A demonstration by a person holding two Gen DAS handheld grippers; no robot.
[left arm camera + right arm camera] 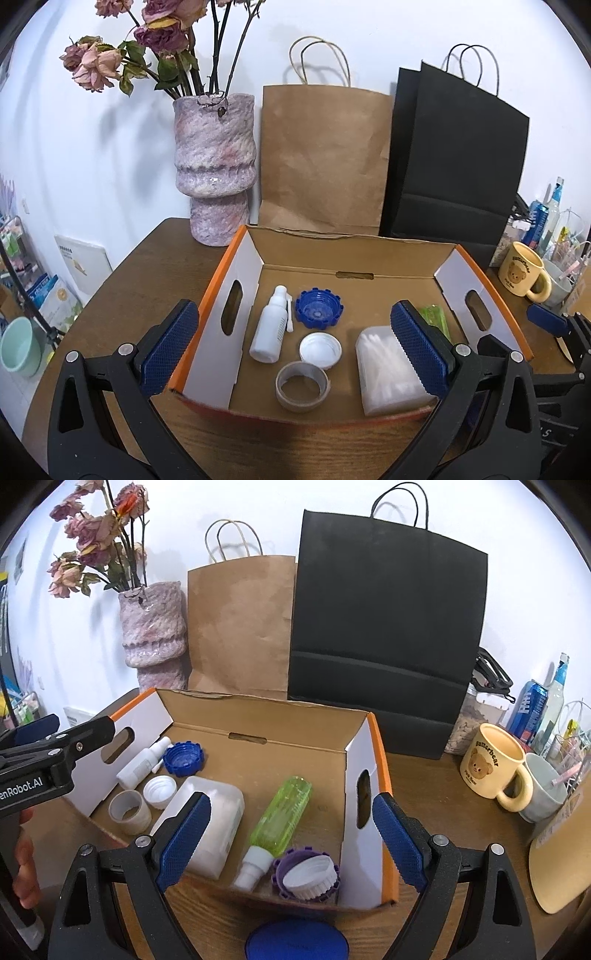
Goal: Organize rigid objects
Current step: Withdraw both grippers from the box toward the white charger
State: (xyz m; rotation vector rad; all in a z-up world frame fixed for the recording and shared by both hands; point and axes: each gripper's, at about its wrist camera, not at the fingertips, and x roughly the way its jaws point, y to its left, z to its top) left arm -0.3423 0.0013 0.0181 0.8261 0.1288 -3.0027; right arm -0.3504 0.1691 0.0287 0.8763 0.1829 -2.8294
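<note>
Hovering with jaws spread wide and nothing between them, the left gripper (295, 343) is facing down into an open cardboard box (354, 254) that is sitting on a wooden table (147, 266). Lying straight ahead of it, between its pads, are a white spray bottle (269, 328), a blue toothed cap (319, 308), a white screw cap (319, 349) and, nearest, an empty tape core (303, 386). Just inside its right pad a clear case of cotton swabs (388, 369) is resting on the box floor, and a green bottle (437, 319) is peeking out behind that pad.

The right gripper (291, 840) is also standing wide open, gripping nothing, aimed at the box's right half. Directly ahead of it the green bottle (282, 818) is lying with its white nozzle toward the gripper; beside the nozzle, closer to the right pad, a purple toothed cap (282, 867) is holding another white cap (312, 878) tilted inside it. The swab case (218, 823) is lying partly behind its left pad. Below the gripper, outside the box, a blue round object (295, 943) is sitting on the table.

Beyond both grippers a vase of dried roses (214, 162), a brown paper bag (325, 158) and a black paper bag (388, 635) are standing against the wall; off to the right, a yellow bear mug (491, 764).
</note>
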